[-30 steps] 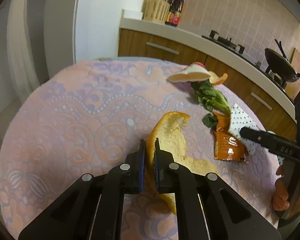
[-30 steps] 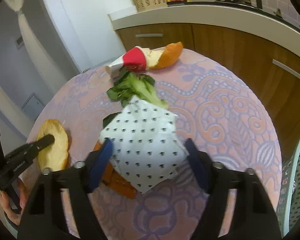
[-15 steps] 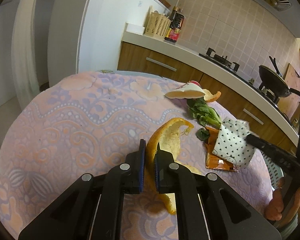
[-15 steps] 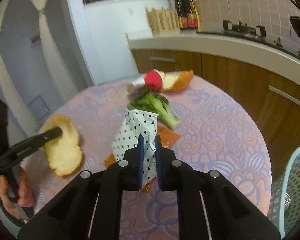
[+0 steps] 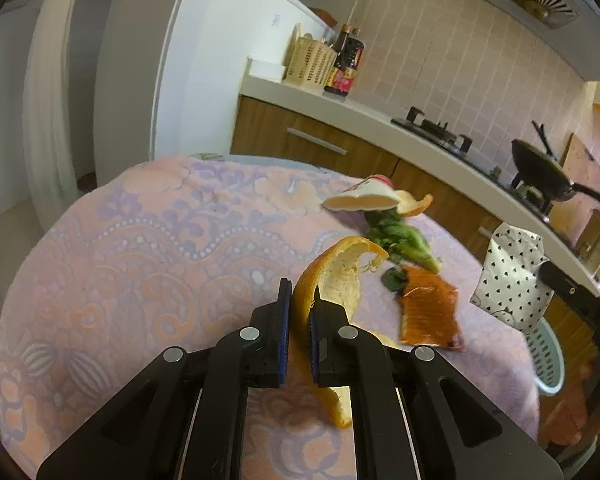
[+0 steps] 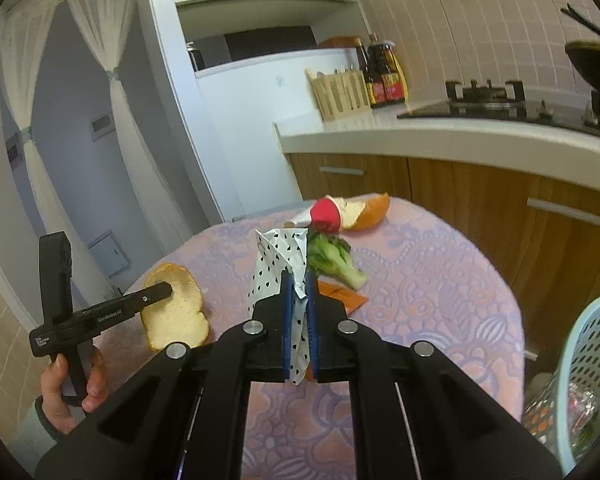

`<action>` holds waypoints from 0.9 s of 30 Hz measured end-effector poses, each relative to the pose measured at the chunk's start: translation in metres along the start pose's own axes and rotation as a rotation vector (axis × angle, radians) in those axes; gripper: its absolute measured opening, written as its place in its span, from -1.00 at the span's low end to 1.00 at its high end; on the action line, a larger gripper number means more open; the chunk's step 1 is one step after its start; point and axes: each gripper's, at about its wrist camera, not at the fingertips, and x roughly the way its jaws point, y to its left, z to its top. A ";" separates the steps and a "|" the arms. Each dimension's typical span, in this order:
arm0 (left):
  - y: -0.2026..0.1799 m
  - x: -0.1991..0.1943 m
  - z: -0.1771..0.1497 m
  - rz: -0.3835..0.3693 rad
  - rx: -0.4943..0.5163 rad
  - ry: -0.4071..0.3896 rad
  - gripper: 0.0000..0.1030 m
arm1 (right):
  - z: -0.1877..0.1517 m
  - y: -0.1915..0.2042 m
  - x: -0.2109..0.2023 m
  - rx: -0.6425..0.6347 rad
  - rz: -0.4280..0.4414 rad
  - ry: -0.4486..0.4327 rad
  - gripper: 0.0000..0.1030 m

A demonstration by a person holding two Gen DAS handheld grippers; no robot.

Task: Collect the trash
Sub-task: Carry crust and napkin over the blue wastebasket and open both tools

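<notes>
In the left wrist view, the left gripper (image 5: 299, 312) has its two fingers pressed on a large piece of orange peel (image 5: 336, 276), which stands up between the blue pads with its white inner side facing right. The lower end of the peel hangs down below the fingers, above the table (image 5: 140, 240) with its pink and purple patterned cloth. Further on the table lie a green vegetable (image 5: 404, 240), an orange snack wrapper (image 5: 430, 314) and a paper cup (image 5: 364, 198) on its side – a second peel piece (image 5: 418, 206) is just behind the cup. At the right, the dotted white paper (image 5: 512, 276) is held in the air by the other tool, above a light blue basket (image 5: 548, 356).

In the right wrist view, the right gripper (image 6: 299, 320) pinches the dotted white paper (image 6: 278, 268) between its closed fingers; the paper stands upright, clear of the table (image 6: 440, 280). Left of it, the left gripper (image 6: 162, 290) holds the orange peel (image 6: 176, 312). The vegetable (image 6: 336, 260) and the wrapper (image 6: 346, 298) lie just behind the paper. The basket (image 6: 588, 368) stands at the right edge – some trash is inside it.
</notes>
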 end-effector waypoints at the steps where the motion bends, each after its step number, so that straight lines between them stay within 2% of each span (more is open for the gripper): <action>1: -0.002 -0.003 0.002 -0.006 -0.001 -0.006 -0.89 | 0.001 0.000 -0.004 -0.003 0.000 -0.009 -0.90; 7: -0.026 -0.027 0.025 -0.043 0.043 -0.064 -0.89 | 0.004 -0.004 -0.025 -0.006 0.000 -0.047 -0.91; 14: -0.072 -0.035 0.043 -0.115 0.117 -0.083 -0.89 | 0.003 -0.017 -0.050 -0.003 -0.032 -0.094 -0.91; 19: -0.121 -0.018 0.052 -0.235 0.167 -0.026 -0.89 | 0.002 -0.042 -0.074 0.037 -0.075 -0.136 -0.91; 22: -0.159 -0.002 0.053 -0.275 0.242 0.018 -0.89 | -0.002 -0.067 -0.090 0.075 -0.121 -0.162 -0.91; 27: -0.245 0.029 0.049 -0.355 0.402 0.098 -0.89 | -0.011 -0.120 -0.123 0.160 -0.229 -0.201 -0.91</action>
